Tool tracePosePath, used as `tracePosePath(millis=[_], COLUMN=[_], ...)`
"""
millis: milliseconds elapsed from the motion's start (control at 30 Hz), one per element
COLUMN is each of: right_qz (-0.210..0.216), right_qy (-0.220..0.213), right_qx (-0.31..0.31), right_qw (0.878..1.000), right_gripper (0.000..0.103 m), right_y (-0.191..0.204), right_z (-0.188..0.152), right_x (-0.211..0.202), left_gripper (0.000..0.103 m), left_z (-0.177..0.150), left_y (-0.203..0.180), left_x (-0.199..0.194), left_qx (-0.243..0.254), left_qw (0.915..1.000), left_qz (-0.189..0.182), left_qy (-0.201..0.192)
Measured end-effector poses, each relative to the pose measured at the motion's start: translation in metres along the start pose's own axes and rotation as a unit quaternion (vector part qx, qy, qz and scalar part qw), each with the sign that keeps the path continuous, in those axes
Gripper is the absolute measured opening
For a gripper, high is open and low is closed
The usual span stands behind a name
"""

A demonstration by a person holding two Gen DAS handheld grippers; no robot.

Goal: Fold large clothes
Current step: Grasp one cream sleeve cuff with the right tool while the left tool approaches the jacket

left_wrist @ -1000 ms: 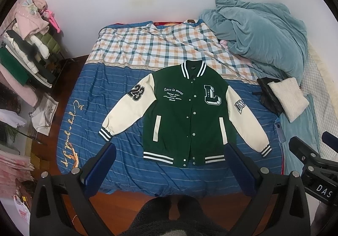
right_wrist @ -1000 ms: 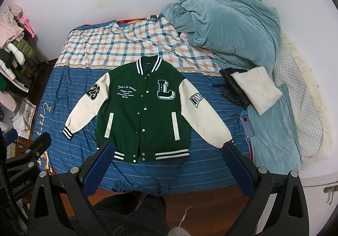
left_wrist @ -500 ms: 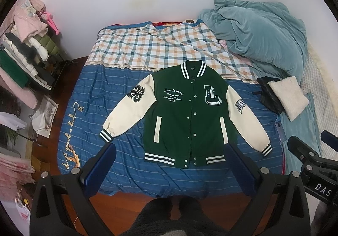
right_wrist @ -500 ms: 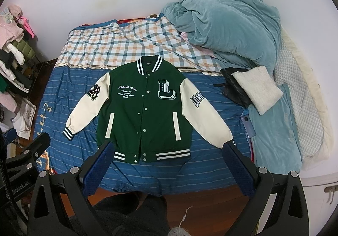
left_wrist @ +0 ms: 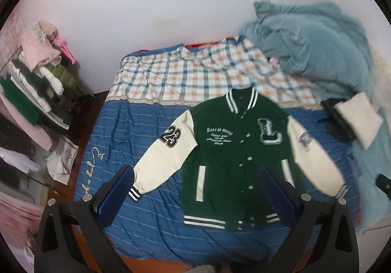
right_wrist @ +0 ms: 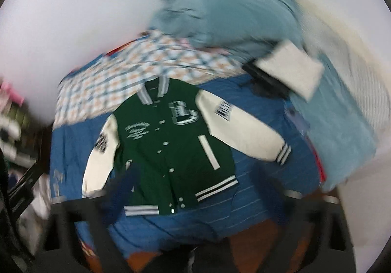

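Lying flat and buttoned up on the blue striped bedspread (left_wrist: 151, 226), the green varsity jacket (left_wrist: 234, 158) sits just ahead of both tongs; left gripper (left_wrist: 195, 190) gapes wide, holding nothing, right gripper (right_wrist: 198, 190) has just been closing, blurry, nothing between its jaws

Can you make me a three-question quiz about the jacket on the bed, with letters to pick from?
1. Where does the jacket lie?
A. on the blue striped cover
B. on the clothes rack
C. on the floor

2. What colour are its sleeves?
A. red
B. cream
C. black

3. How is the jacket's front?
A. snapped shut, spread flat
B. wide open
C. folded in half

Answers: 1 A, blue stripes show all around it. 2 B, both sleeves are cream with striped cuffs. 3 A, the snaps run closed down the middle.
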State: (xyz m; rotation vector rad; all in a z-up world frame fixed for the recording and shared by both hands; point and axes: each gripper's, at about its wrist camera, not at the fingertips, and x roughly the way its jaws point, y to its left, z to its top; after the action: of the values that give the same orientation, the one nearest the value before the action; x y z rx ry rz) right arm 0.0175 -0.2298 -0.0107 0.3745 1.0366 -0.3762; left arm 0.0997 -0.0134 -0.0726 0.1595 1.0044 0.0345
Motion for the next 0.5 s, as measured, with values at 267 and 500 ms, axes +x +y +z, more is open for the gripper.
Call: tracePosePath(millis=[267, 500], right_qz=[0.016, 0.016], right_qy=[0.057, 0.087], right_qx=[0.249, 0.422], right_qw=[0.967, 0.902], right_gripper=[0.063, 0.064], right_y=[-0.156, -0.291], right_z=[-0.032, -0.085], right_x=[0.185, 0.375], left_gripper=[0.103, 0.103], left_z=[-0.010, -0.030], left_y=[-0.052, -0.106], left_x=[0.146, 0.270], left_qx=[0.004, 0.002], left_qw=[0.9974, 0.9902], left_qz=[0.036, 0.080], left_qy=[0.062, 0.114])
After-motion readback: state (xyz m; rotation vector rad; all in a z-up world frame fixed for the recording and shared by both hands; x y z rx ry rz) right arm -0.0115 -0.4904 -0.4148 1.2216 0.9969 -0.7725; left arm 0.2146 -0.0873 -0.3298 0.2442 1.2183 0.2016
